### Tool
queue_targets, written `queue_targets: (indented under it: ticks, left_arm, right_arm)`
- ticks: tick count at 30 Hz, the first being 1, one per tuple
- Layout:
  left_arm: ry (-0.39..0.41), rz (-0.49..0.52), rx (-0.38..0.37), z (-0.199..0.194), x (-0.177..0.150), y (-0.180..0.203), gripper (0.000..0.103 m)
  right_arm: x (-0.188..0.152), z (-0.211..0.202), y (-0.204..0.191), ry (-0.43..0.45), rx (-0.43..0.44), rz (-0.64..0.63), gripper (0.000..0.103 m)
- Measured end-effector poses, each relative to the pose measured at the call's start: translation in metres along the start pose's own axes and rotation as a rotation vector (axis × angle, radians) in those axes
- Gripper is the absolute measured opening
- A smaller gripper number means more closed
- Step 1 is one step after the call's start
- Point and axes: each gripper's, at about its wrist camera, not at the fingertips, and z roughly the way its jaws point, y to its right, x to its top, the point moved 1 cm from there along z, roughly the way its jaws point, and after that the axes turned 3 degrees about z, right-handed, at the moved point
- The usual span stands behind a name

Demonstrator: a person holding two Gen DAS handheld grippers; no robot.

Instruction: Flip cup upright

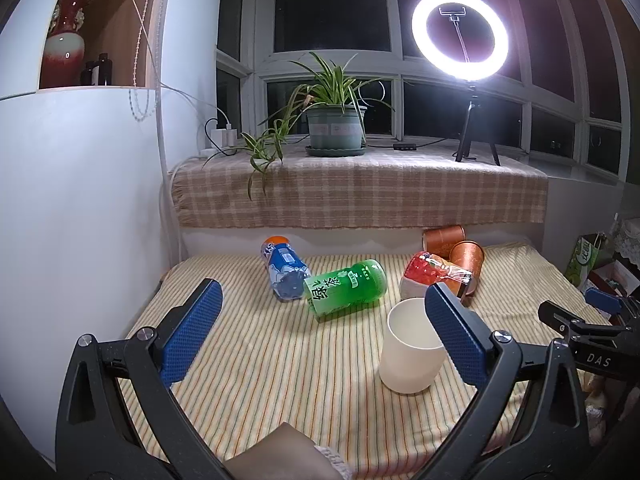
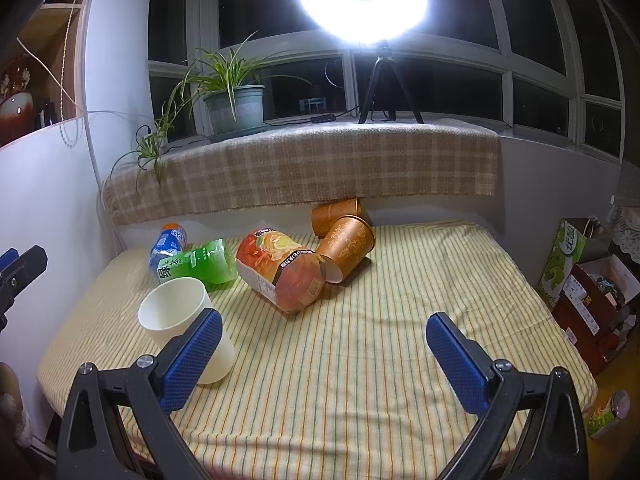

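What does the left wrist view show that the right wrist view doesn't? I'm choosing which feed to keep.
Only the left wrist view shows the whole red vase and the ring light as a clean ring. Only the right shows the open cardboard box and a bottle on the floor. Both share the upright white cup, green tea bottle, copper cups and potted plant.

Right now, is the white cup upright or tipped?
Upright: the white cup stands base-down on the striped cloth, open mouth facing up, neither gripper holding it.
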Motion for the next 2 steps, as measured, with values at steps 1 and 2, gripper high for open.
queue_targets:
  ticks: [1, 2]
  left_arm:
    - [0.0, 0.0, 0.002, 0.0002, -0.0002, 0.0, 0.103]
    - [0.0, 0.0, 0.003, 0.0007, -0.0004, -0.0005, 0.103]
  right_arm:
    - [0.0001, 0.0, -0.0001, 0.0, 0.0, 0.0, 0.103]
    - [-0.0002, 0.0005, -0.0004, -0.001, 0.0, -0.001, 0.103]
